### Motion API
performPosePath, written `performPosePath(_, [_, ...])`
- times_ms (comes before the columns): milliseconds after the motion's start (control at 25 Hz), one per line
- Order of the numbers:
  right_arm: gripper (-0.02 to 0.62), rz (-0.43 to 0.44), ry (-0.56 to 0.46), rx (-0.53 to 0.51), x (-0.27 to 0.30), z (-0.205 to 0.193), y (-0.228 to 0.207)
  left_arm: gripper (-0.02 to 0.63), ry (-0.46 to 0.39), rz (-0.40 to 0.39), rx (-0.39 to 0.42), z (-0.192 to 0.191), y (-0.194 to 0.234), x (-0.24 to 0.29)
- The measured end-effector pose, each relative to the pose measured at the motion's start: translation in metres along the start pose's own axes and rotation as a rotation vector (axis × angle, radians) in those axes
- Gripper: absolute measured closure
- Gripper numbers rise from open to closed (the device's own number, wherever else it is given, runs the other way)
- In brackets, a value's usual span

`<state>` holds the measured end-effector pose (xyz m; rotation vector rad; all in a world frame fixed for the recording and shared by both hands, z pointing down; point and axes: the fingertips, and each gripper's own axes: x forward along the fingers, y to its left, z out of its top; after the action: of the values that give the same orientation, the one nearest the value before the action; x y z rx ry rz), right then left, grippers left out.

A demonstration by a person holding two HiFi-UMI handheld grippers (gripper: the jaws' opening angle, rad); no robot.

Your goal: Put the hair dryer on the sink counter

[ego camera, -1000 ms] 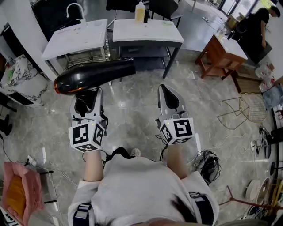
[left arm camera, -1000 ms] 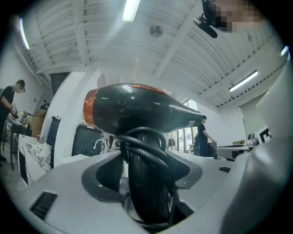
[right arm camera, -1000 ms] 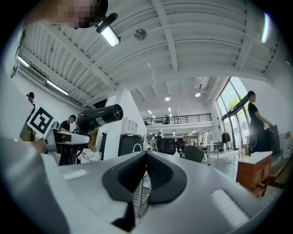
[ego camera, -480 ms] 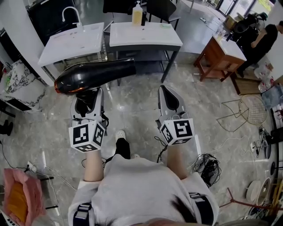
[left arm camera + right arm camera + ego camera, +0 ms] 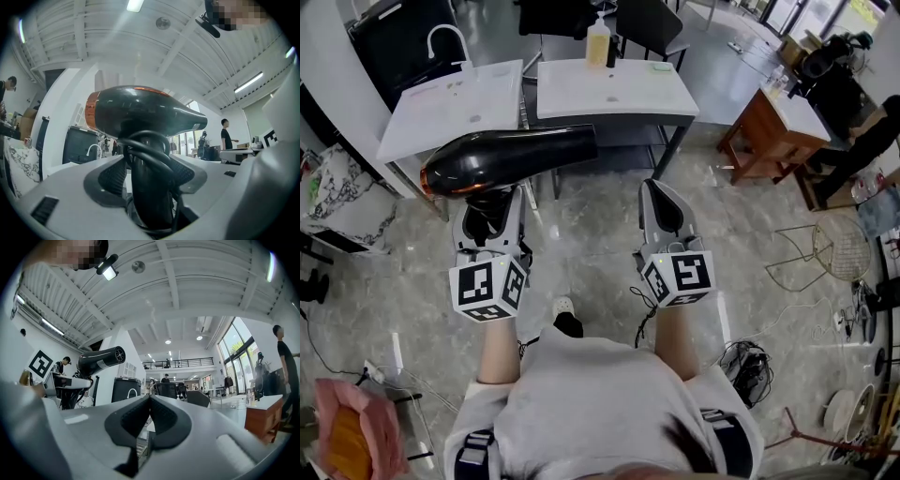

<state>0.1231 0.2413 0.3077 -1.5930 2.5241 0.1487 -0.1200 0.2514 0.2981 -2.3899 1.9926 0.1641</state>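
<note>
Marble floor lay before the white sink counter (image 5: pixel 450 108), with the hair dryer (image 5: pixel 506 157) held aloft.
The left gripper (image 5: pixel 490 204) was clamped on the dryer's black handle, its cord looped round it; the barrel lay crosswise, nozzle to the right, by the counter's near edge and not resting on it. The right gripper (image 5: pixel 659 194) had its jaws pressed together on nothing. A bottle (image 5: pixel 598 42) stood at the far edge of the neighbouring white table (image 5: pixel 614 89).
</note>
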Motion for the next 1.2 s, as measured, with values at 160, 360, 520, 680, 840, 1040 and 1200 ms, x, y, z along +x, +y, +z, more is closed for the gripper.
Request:
performPosePath(160, [0.584,-0.014,0.002,0.001,0.038,-0.005,-0.002,0.331,0.007,-0.017,0.001,-0.001,0.021,0.037])
performPosePath(360, [0.584,-0.033,0.008,-0.009,0.08,-0.012,-0.004,0.331,0.016,-0.035,-0.008,-0.005,0.045,0.077])
performPosePath(520, [0.584,-0.049,0.005,-0.011,0.108,-0.017,-0.004,0.331,0.017,-0.052,-0.013,-0.008,0.063,0.101])
performPosePath(680, [0.584,-0.059,0.001,-0.016,0.135,-0.024,0.001,0.331,0.024,-0.066,-0.006,-0.015,0.084,0.122])
performPosePath(840, [0.584,-0.07,0.019,-0.009,0.15,-0.033,-0.004,0.331,0.036,-0.07,-0.009,-0.021,0.092,0.14])
performPosePath(1040, [0.584,-0.076,0.039,-0.004,0.168,-0.043,-0.016,0.331,0.047,-0.069,-0.019,-0.027,0.096,0.164])
performPosePath(1200, [0.584,-0.065,0.029,-0.004,0.19,-0.047,-0.031,0.331,0.049,-0.069,-0.026,-0.034,0.094,0.187])
